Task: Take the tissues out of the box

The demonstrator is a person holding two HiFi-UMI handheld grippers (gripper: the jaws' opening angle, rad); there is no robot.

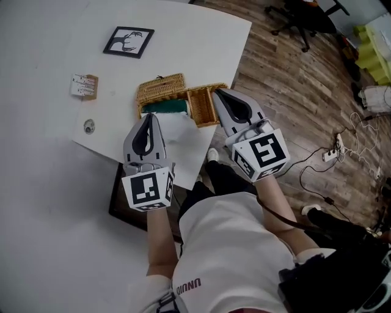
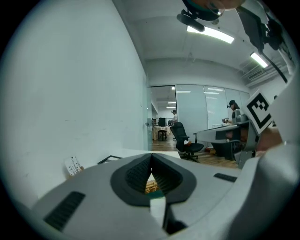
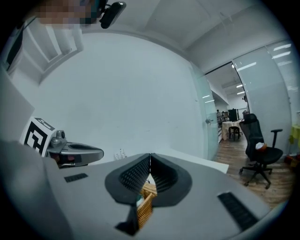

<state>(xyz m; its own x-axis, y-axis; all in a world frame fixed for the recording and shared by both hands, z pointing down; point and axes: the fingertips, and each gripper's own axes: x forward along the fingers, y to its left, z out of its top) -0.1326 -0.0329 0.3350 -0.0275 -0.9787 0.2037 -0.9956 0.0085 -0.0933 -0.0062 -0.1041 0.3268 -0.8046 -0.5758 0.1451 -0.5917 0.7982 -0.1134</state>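
Observation:
A wicker basket (image 1: 160, 87) sits at the near edge of the white table (image 1: 49, 67), with a green tissue pack (image 1: 165, 108) in its left compartment. A loose white tissue (image 1: 178, 131) spreads from the pack over the table edge. My left gripper (image 1: 148, 116) is shut, its tip just left of the tissue and pack; I cannot tell if it pinches the sheet. In the left gripper view the left gripper (image 2: 151, 155) shows wicker, green and white through the gap behind its tips. My right gripper (image 1: 215, 92) is shut over the basket's right corner, and the right gripper view shows the right gripper (image 3: 150, 155) above a wicker wall (image 3: 144, 210).
A black-framed picture (image 1: 128, 41) and a small white-and-brown card holder (image 1: 84, 86) lie farther back on the table, and a round hole (image 1: 89, 126) sits near its edge. Office chairs (image 1: 302, 18) and a cabled power strip (image 1: 335, 147) occupy the wooden floor on the right.

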